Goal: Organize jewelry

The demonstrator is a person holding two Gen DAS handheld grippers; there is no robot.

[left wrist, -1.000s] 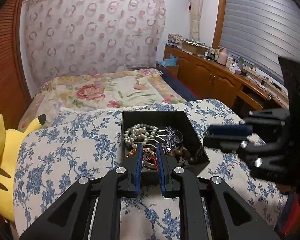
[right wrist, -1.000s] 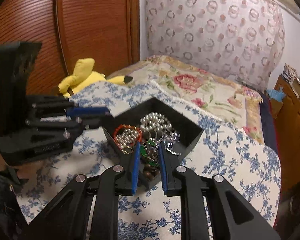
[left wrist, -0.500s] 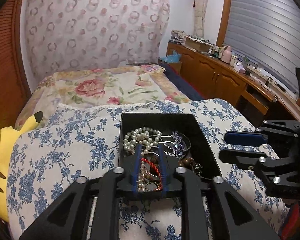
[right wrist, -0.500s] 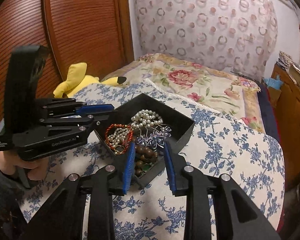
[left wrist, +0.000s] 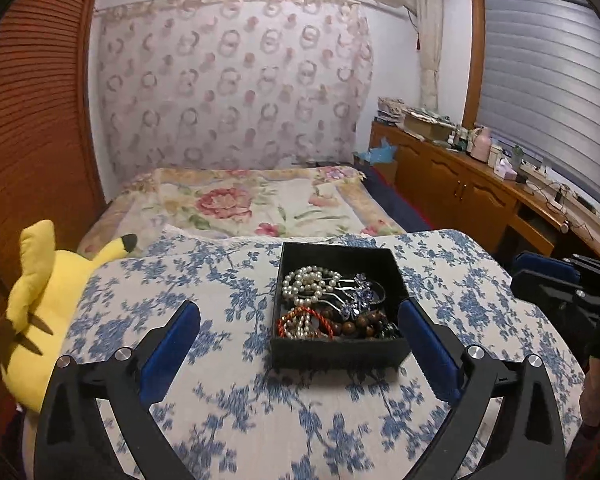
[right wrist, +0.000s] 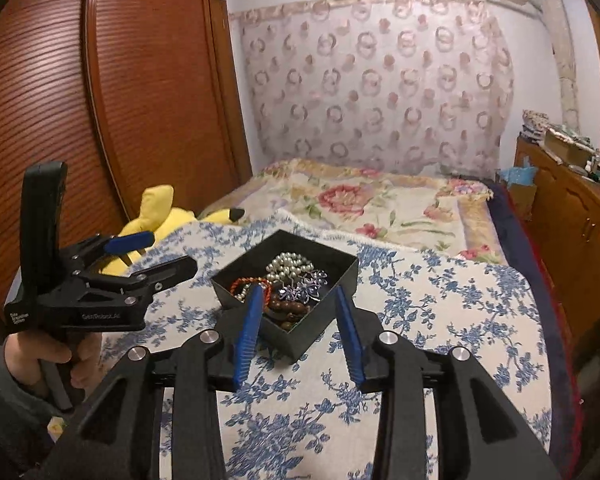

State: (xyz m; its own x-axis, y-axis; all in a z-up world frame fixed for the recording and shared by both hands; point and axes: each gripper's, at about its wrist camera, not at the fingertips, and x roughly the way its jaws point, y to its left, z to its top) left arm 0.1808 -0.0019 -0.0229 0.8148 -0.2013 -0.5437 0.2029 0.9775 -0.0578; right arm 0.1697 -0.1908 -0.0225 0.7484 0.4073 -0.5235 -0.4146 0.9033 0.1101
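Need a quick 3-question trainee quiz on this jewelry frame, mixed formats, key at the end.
1. True or false: the left tongs are shut on the red cord bracelet.
2. Multiple choice: where does the pearl strand lie? A) on the blue floral cloth B) inside the black box C) on the yellow plush toy
3. Fill in: in the right wrist view, the right tongs are ____, with the near corner of the box seen between their blue pads.

Key: 1 false, they are wide open and hold nothing; 2 B; 3 open.
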